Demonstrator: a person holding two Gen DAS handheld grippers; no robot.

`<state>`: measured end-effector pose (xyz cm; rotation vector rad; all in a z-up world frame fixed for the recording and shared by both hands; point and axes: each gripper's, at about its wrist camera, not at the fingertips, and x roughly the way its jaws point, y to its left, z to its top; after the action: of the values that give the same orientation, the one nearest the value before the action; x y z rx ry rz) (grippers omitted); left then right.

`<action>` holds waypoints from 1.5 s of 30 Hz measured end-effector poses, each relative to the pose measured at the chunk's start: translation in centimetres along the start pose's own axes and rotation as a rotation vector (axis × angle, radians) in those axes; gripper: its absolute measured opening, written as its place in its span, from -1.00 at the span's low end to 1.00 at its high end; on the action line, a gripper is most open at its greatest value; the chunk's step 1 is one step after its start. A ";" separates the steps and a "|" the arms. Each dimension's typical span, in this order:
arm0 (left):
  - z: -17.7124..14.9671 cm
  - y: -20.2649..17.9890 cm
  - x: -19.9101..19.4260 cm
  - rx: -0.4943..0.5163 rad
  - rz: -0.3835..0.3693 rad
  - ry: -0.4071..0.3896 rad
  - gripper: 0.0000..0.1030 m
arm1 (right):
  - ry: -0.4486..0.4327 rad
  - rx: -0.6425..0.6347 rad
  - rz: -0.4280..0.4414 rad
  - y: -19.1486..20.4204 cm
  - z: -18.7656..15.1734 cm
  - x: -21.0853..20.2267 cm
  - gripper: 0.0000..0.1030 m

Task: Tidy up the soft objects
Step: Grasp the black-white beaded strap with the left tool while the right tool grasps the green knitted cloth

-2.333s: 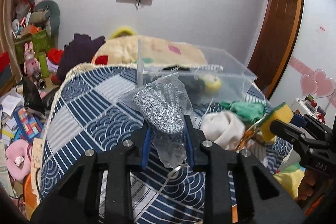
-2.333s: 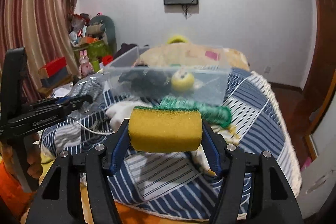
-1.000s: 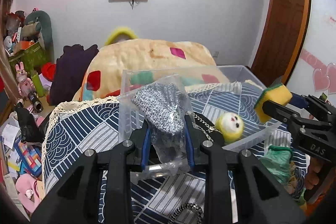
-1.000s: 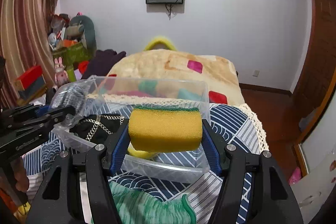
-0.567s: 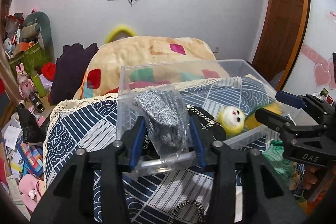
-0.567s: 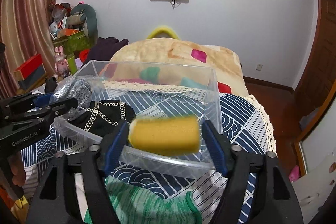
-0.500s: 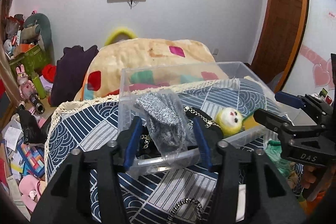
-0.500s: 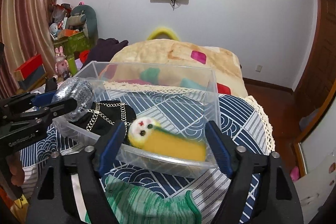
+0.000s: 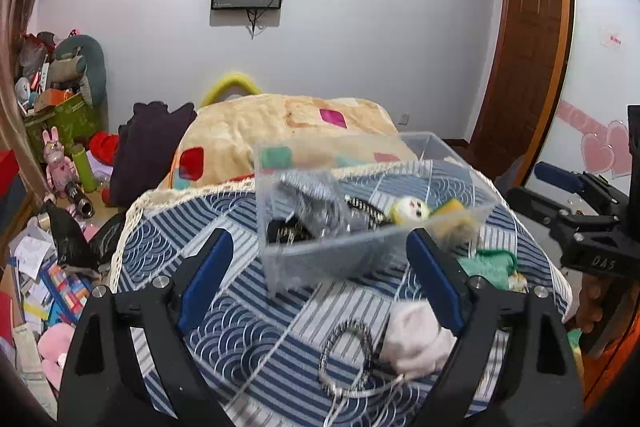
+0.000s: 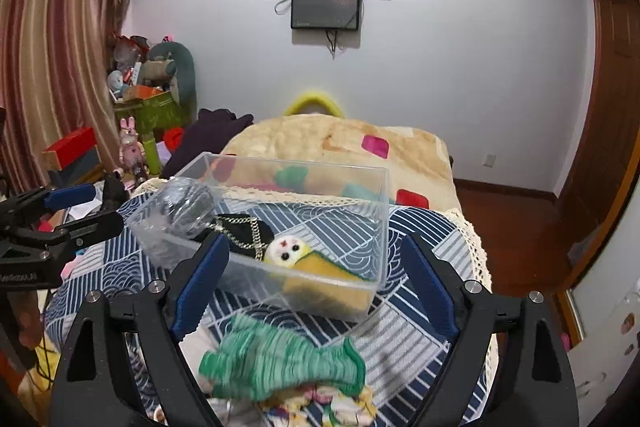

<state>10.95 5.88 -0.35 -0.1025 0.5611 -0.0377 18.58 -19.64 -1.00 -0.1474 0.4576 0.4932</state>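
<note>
While both the left gripper (image 9: pixel 316 275) and right gripper (image 10: pixel 316 277) gape empty, sponge (image 10: pixel 328 281) and bagged grey cloth (image 10: pixel 186 205) lie inside the clear bin (image 10: pixel 384 195), green knit (image 10: pixel 280 363) outside its near edge

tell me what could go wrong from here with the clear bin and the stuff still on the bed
1. The bagged grey item leans on the near corner of the clear bin, partly over the rim; a nudge could tip it out.
2. The left gripper and right gripper are both open close to the bin and could bump it across the quilt.
3. The green knit piece and white soft item lie by the bed's edge and may slide off.
</note>
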 end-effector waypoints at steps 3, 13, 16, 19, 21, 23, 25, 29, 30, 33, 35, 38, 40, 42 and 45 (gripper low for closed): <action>-1.2 0.3 -0.3 0.009 0.005 0.020 0.79 | 0.001 0.002 -0.003 -0.1 -1.0 -0.5 0.69; -6.3 1.4 2.3 -0.010 0.014 0.147 0.73 | 0.090 0.069 0.040 0.3 -4.5 1.1 0.69; -7.6 1.4 3.7 -0.027 -0.003 0.197 0.48 | 0.124 0.071 0.047 0.6 -5.2 2.3 0.69; -8.5 0.9 4.7 -0.005 -0.016 0.221 0.28 | 0.150 0.065 0.046 1.0 -6.1 2.9 0.69; -8.9 0.4 5.1 0.019 -0.022 0.227 0.09 | 0.155 0.062 0.045 1.0 -6.5 3.0 0.68; -9.1 0.1 5.3 0.031 -0.024 0.225 -0.08 | 0.157 0.066 0.045 0.8 -6.7 3.1 0.68; -9.2 -0.1 5.3 0.036 -0.033 0.214 -0.28 | 0.160 0.070 0.041 0.6 -6.9 3.2 0.55; -9.2 -0.3 5.2 0.044 -0.038 0.213 -0.58 | 0.183 0.067 0.053 0.5 -7.5 3.4 0.19; -9.1 -0.3 5.3 0.050 -0.038 0.215 -0.60 | 0.189 0.066 0.056 0.5 -7.6 3.5 0.07; -8.9 -0.5 5.4 0.070 -0.024 0.221 -0.83 | 0.189 0.056 0.060 0.6 -7.8 3.5 -0.28; -8.7 -0.4 5.4 0.060 -0.008 0.216 -0.89 | 0.193 0.068 0.074 0.3 -7.8 3.5 -0.49; -8.8 0.5 4.9 0.022 -0.008 0.203 -0.90 | 0.182 0.088 0.078 -0.1 -7.6 2.9 -0.75; -8.8 0.7 4.3 0.009 0.002 0.185 -0.90 | 0.166 0.092 0.072 -0.1 -7.5 2.4 -0.78; -8.6 0.8 3.6 0.001 0.001 0.162 -0.90 | 0.146 0.089 0.061 -0.3 -7.4 1.8 -0.79; -7.9 0.6 2.3 0.010 0.011 0.114 -0.90 | 0.118 0.091 0.063 -0.3 -6.9 0.9 -0.80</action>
<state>8.65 5.70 -8.28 -0.0883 0.6754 -0.0355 16.75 -21.21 -7.57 -0.0744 0.6009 0.5263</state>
